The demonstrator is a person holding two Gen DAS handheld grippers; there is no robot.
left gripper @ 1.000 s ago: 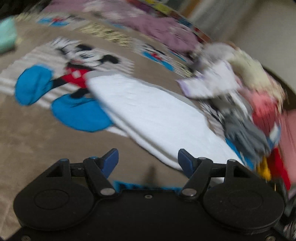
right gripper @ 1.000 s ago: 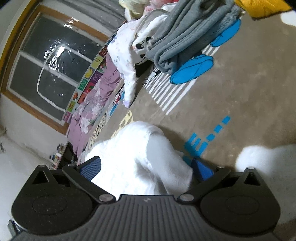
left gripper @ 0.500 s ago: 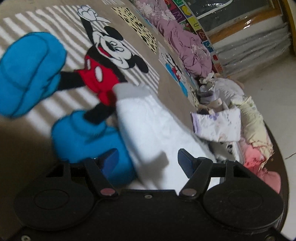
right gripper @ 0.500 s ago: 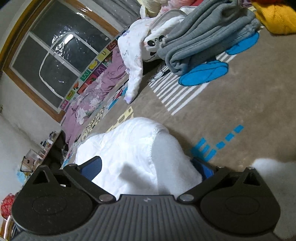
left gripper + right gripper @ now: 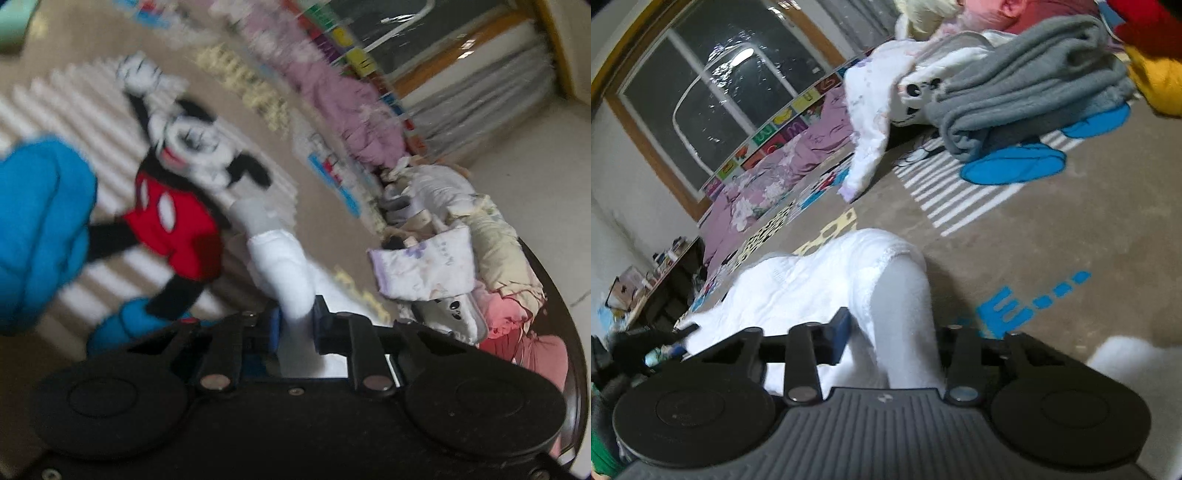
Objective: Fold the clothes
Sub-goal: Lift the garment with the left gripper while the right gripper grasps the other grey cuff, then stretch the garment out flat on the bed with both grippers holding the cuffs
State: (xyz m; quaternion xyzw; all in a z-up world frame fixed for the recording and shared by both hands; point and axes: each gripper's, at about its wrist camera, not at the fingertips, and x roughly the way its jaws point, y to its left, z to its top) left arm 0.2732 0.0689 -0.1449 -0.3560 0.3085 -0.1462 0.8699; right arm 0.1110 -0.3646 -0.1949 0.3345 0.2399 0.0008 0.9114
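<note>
A white garment [image 5: 284, 273] with a grey cuff lies on the brown cartoon-mouse blanket [image 5: 110, 369]. My left gripper [image 5: 295, 328] is shut on one end of it, the cloth bunched between the blue pads. In the right wrist view the same white garment [image 5: 812, 280] spreads over the blanket [image 5: 1071, 229]. My right gripper [image 5: 894, 332] is closed on its grey-white end, which fills the gap between the fingers. The left wrist view is blurred.
A heap of unfolded clothes [image 5: 461, 258] sits at the right in the left wrist view. A folded grey fleece [image 5: 1027, 96] and a white printed garment [image 5: 871, 122] lie beyond the right gripper. A purple quilt [image 5: 775, 173] lines the wall under the window.
Both grippers have closed on the white garment. The left gripper moved onto its end and the cloth there has bunched up. The right gripper's jaws narrowed around the grey-white end.
</note>
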